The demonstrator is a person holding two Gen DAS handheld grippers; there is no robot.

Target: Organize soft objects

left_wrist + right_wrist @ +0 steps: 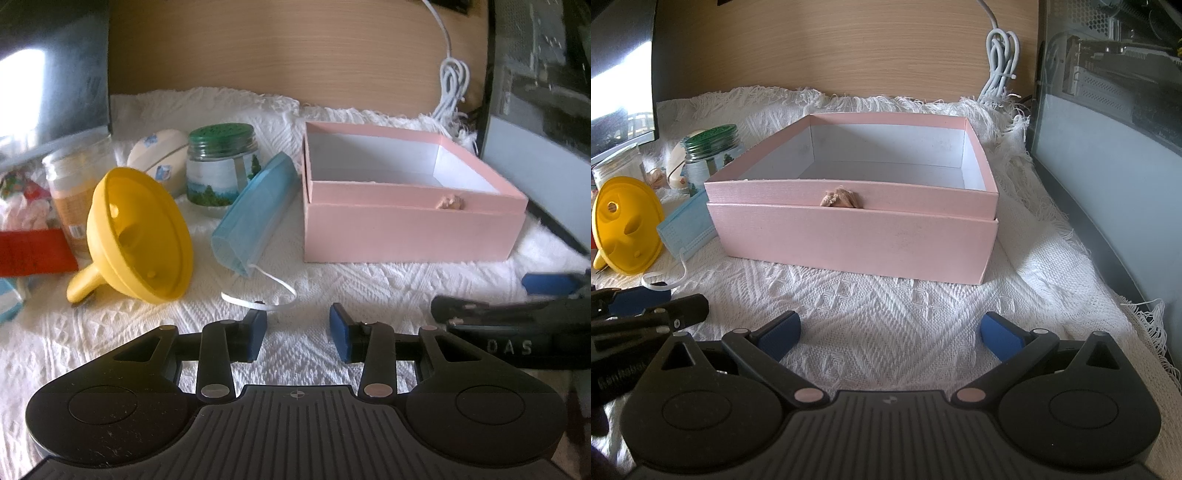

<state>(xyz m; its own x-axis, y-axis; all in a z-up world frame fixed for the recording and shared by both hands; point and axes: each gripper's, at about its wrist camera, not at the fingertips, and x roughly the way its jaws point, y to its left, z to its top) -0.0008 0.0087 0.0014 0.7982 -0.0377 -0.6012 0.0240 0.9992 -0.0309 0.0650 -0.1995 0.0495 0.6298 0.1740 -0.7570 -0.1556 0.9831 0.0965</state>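
Two hand-held grippers hover low over the white woven cloth that covers the tabletop, both with nothing between their blue pads. The left hand-held gripper stands partly open, its jaws a moderate gap apart, just short of the white ear loop of a blue face mask. The mask leans against the left wall of an open pink box, beside a yellow funnel and a green-lidded glass jar. The right hand-held gripper is spread wide, facing the box's front wall.
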